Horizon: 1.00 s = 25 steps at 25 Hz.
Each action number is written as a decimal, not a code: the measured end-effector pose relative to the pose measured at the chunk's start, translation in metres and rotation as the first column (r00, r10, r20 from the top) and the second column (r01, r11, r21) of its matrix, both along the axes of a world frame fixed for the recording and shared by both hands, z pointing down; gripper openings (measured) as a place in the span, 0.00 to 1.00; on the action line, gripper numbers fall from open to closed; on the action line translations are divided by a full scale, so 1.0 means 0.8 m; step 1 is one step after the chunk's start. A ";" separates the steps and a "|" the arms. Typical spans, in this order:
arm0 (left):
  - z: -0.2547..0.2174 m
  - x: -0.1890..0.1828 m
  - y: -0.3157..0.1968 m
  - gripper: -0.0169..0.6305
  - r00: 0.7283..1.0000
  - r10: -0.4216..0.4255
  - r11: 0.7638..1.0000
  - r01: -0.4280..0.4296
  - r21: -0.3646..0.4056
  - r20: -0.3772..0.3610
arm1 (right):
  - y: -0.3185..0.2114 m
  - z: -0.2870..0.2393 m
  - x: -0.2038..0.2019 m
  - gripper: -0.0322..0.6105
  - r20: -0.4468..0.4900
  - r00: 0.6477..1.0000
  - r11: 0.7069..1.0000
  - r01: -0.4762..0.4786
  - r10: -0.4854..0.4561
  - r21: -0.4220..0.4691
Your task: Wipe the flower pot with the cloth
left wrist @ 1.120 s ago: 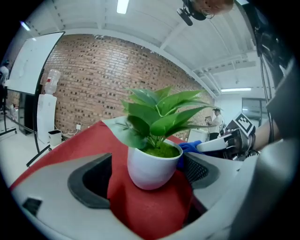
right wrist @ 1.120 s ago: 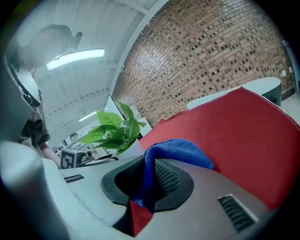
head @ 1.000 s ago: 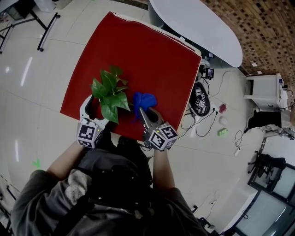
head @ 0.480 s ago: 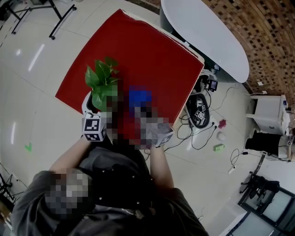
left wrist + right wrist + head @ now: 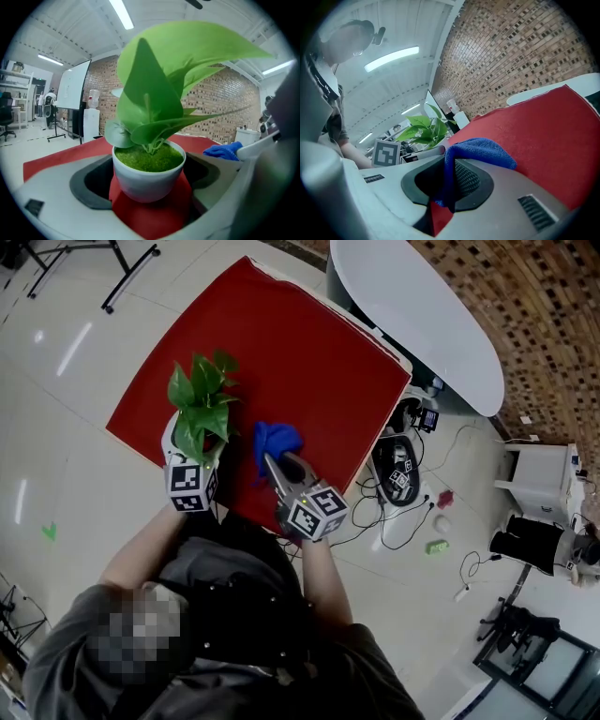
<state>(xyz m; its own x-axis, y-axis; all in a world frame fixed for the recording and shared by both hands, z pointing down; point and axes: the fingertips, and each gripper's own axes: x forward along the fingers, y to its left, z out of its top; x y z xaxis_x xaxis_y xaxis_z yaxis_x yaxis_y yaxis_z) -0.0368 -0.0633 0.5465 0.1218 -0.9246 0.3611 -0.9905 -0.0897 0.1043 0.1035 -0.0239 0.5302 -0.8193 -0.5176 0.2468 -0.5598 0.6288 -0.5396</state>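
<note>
While no contact between cloth and pot is visible, the wipe itself is judged not yet under way: both things are in hand, and the strokes over the pot wall are left to do.

Flower pot: stands on the red-covered bench near its front edge, between the jaws of the left gripper. These jaws are drawn in against the pot wall on both sides, as far as that gripper's view shows. The pot is a small white round bowl tapering towards the base, with a smooth, glazed-looking wall and a thick rim. No dirt is made out on it. It is filled to the rim with a fine, grainy green moss-like top.

Leaves: broad, pointed and glossy, arching over the pot and hiding it in the head view.

Cloth: blue, soft, with a fine nap, bunched into a loose wad. It is pinched in the clenched jaws of the right gripper, the free end spilling over the tips. It is held just beside the pot, on its right, not touching it.

Bench cover: matt red, flat and unwrinkled.
</note>
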 end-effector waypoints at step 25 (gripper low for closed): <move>0.014 -0.009 -0.018 0.77 0.539 0.841 0.541 -0.834 -0.106 0.050 | -0.104 0.011 -0.110 0.13 -0.011 0.999 0.999 -0.040 0.040 -0.005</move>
